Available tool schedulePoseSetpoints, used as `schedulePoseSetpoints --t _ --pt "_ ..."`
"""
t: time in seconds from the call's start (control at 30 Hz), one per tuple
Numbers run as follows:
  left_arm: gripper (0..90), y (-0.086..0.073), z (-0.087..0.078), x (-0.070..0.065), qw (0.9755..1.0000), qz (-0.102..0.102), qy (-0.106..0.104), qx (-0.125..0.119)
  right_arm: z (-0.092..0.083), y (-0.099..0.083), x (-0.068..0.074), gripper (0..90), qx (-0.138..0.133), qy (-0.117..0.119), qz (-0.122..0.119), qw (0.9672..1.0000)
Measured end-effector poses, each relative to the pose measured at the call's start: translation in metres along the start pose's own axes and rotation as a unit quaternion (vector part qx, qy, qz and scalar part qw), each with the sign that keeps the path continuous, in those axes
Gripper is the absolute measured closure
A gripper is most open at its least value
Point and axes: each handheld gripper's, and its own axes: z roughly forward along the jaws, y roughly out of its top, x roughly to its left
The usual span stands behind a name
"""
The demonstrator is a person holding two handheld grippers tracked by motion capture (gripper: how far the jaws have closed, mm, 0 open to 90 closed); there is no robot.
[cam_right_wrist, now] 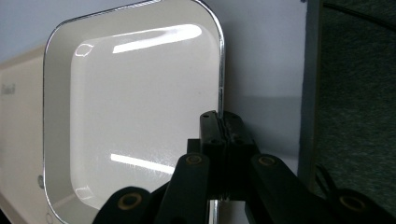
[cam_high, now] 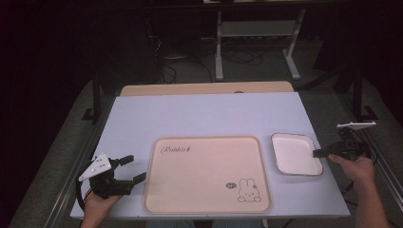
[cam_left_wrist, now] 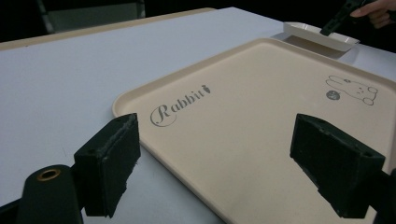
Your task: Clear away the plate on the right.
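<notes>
- Left gripper point(cam_high: 127, 170), lower left of the high view: it hovers off the left edge of the tray with its jaws released and spread wide, nothing between them. In the left gripper view the two black pads point(cam_left_wrist: 109, 161) stand far apart, framing the tray's near corner without touching it.
- Rabbit tray point(cam_high: 207, 173), centre of the high view: a beige rectangular tray lying flat on the white counter point(cam_high: 204, 114), printed with a script word at its upper left and a small rabbit at its lower right. Its surface is bare.
- White square dish point(cam_high: 295, 153), right of centre: it sits on the counter just beside the tray's right edge, apart from it by a thin gap, as far as this angle shows. It is shallow, with rounded corners and a raised rim; it looks like glazed ceramic or hard plastic, so likely stiff, smooth, slippery and possibly chippable.
- Right gripper point(cam_high: 317, 153), right of the high view: its jaws are clenched on the dish's right rim. The right gripper view shows the pads point(cam_right_wrist: 211, 128) pressed together over the thin rim edge point(cam_right_wrist: 221, 70).
- Handling judgement: the rim is the only place to pinch; held at one edge, the dish may tilt or slide, so a firm grip and a low, level carry suit it.
</notes>
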Motion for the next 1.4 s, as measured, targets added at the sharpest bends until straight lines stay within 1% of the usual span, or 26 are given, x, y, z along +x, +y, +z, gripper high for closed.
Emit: schedulePoseSetpoints --t 0.07,0.1,0.13,0.17,0.27,0.33,0.37,0.47,0.6,0.7,0.73,0.77,0.87,0.9,0.97,1.0,1.03,1.07,1.1,1.13,1.17,1.2,1.23,1.33,1.37,1.4 --pt "15.8 0.000 0.000 0.000 1.0000 0.000 0.000 0.000 0.000 -0.001 -0.001 88.3 -0.003 0.004 0.001 1.0000" --pt "15.8 0.000 0.000 0.000 1.0000 0.000 0.000 0.000 -0.001 -0.003 -0.001 88.3 -0.010 0.014 0.003 0.9999" --pt "15.8 0.000 0.000 0.000 1.0000 0.000 0.000 -0.001 -0.001 -0.003 -0.001 88.3 -0.010 0.014 0.003 0.9999" --pt "15.8 0.000 0.000 0.000 1.0000 0.000 0.000 -0.001 -0.003 -0.005 0.001 88.3 -0.016 0.021 0.004 0.9996" --pt "15.8 0.000 0.000 -0.001 1.0000 -0.001 0.000 -0.001 -0.005 -0.007 0.003 88.4 -0.020 0.028 0.004 0.9994" --pt "15.8 0.000 0.000 -0.001 1.0000 -0.001 0.000 -0.001 -0.007 -0.010 0.006 88.4 -0.028 0.041 0.003 0.9988" --pt "15.8 0.000 0.000 -0.001 1.0000 -0.001 0.000 -0.001 -0.008 -0.013 0.010 88.4 -0.032 0.052 0.004 0.9981" --pt "15.8 0.000 0.000 0.000 1.0000 -0.001 0.000 -0.001 -0.009 -0.016 0.013 88.4 -0.034 0.058 0.008 0.9977" --pt "15.8 0.000 -0.001 0.000 1.0000 -0.002 0.000 -0.003 -0.012 -0.022 0.021 88.4 -0.038 0.060 0.001 0.9975" --pt "15.8 0.000 -0.001 0.000 1.0000 -0.004 0.000 -0.005 -0.014 -0.026 0.028 88.4 -0.045 0.075 -0.003 0.9962" --pt "15.8 0.000 -0.001 0.000 1.0000 -0.003 0.000 -0.005 -0.016 -0.028 0.033 88.4 -0.047 0.083 -0.002 0.9955" --pt "15.8 0.000 -0.002 0.000 1.0000 -0.003 0.000 -0.005 -0.016 -0.028 0.033 88.4 -0.047 0.083 -0.002 0.9955" --pt "15.7 0.000 -0.002 0.000 1.0000 -0.002 0.000 -0.006 -0.017 -0.033 0.047 88.4 -0.056 0.095 -0.012 0.9938" --pt "15.7 0.000 -0.002 0.000 1.0000 -0.002 0.000 -0.007 -0.017 -0.033 0.047 88.4 -0.056 0.095 -0.012 0.9938" --pt "15.7 0.000 -0.002 0.000 1.0000 -0.002 0.000 -0.007 -0.018 -0.036 0.055 88.5 -0.056 0.102 -0.017 0.9931" --pt "15.8 0.000 -0.002 0.000 1.0000 -0.003 0.000 -0.008 -0.018 -0.038 0.063 88.5 -0.057 0.108 -0.023 0.9922" --pt "15.8 0.000 -0.002 0.000 1.0000 -0.003 0.000 -0.008 -0.019 -0.039 0.067 88.5 -0.058 0.110 -0.025 0.9919" --pt "15.8 0.000 -0.002 0.001 1.0000 -0.004 0.000 -0.008 -0.019 -0.039 0.067 88.5 -0.058 0.110 -0.025 0.9919" --pt "15.8 0.000 -0.002 0.001 0.9999 -0.005 0.000 -0.009 -0.021 -0.042 0.076 88.5 -0.061 0.115 -0.026 0.9911" --pt "15.7 0.000 -0.002 0.001 0.9999 -0.006 0.000 -0.010 -0.022 -0.044 0.080 88.5 -0.065 0.118 -0.027 0.9906" --pt "15.7 0.000 -0.002 0.002 0.9999 -0.007 0.000 -0.010 -0.022 -0.044 0.080 88.5 -0.065 0.118 -0.027 0.9906" --pt "15.8 0.000 -0.003 0.002 0.9999 -0.008 0.000 -0.011 -0.023 -0.046 0.085 88.6 -0.065 0.122 -0.026 0.9900" --pt "15.7 0.000 -0.003 0.002 0.9999 -0.008 0.001 -0.013 -0.025 -0.050 0.095 88.6 -0.071 0.126 -0.029 0.9890" --pt "15.7 0.000 -0.004 0.002 0.9999 -0.009 0.001 -0.014 -0.028 -0.055 0.110 88.6 -0.078 0.132 -0.030 0.9877" --pt "15.7 0.000 -0.004 0.002 0.9999 -0.009 0.001 -0.014 -0.028 -0.055 0.110 88.6 -0.078 0.132 -0.030 0.9877" --pt "15.7 0.000 -0.004 0.002 0.9999 -0.008 0.001 -0.014 -0.028 -0.057 0.115 88.6 -0.079 0.136 -0.029 0.9872"
